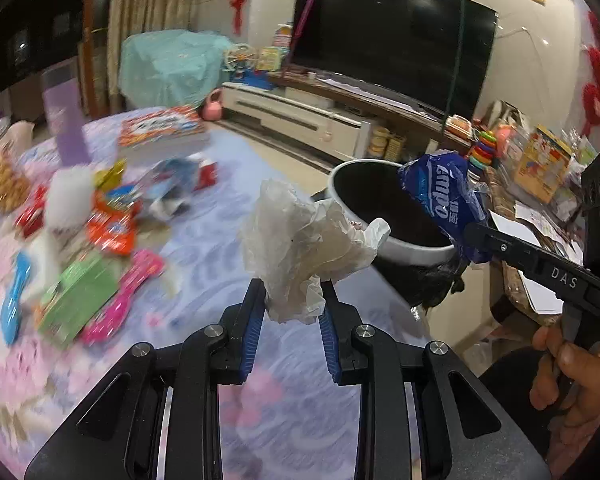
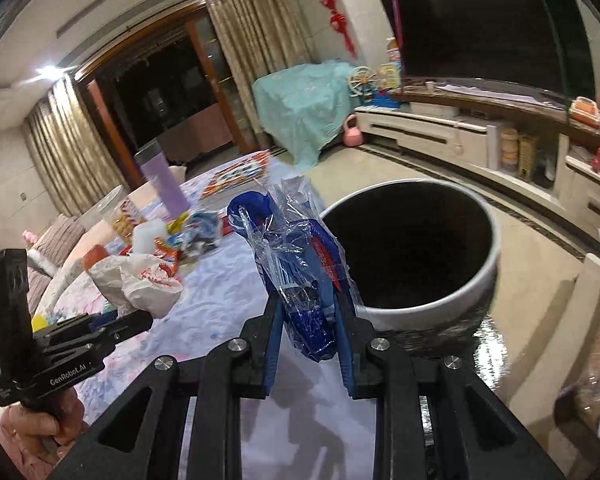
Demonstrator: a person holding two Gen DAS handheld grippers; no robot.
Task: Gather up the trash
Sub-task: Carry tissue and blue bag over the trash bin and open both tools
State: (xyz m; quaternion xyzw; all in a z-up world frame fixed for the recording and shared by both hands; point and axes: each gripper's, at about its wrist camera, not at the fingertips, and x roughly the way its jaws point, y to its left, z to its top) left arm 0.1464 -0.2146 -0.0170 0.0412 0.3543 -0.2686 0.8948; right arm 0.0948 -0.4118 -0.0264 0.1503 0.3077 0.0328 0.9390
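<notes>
The left gripper [image 1: 292,300] is clamped on a crumpled white plastic bag [image 1: 304,240], and the right gripper [image 2: 306,320] is clamped on a blue tissue-pack wrapper [image 2: 300,264] with clear film around it. Both pieces hang in the air above the bench [image 1: 220,208], near the round bin [image 2: 432,312] with the white rim and black liner that stands at the right edge of the bench. In the left wrist view the wrapper is already at the right side of the bin's rim, while the bag is a little to the left of the rim and not yet over the opening. The main risk is probably an early release: if the left gripper lets go now, the light bag may fall on the bench or catch on the rim instead of going inside. The bag is held only by a small lower fold, so it could also slip out during a quick move. The wrapper film is slippery and may cling to the blue pads after opening, so it might not drop cleanly. The two grippers come to the same opening from near sides, so they could knock each other or push the bin, which stands close to the bench edge. Much other litter [image 1: 112,224] lies far left on the bench.
</notes>
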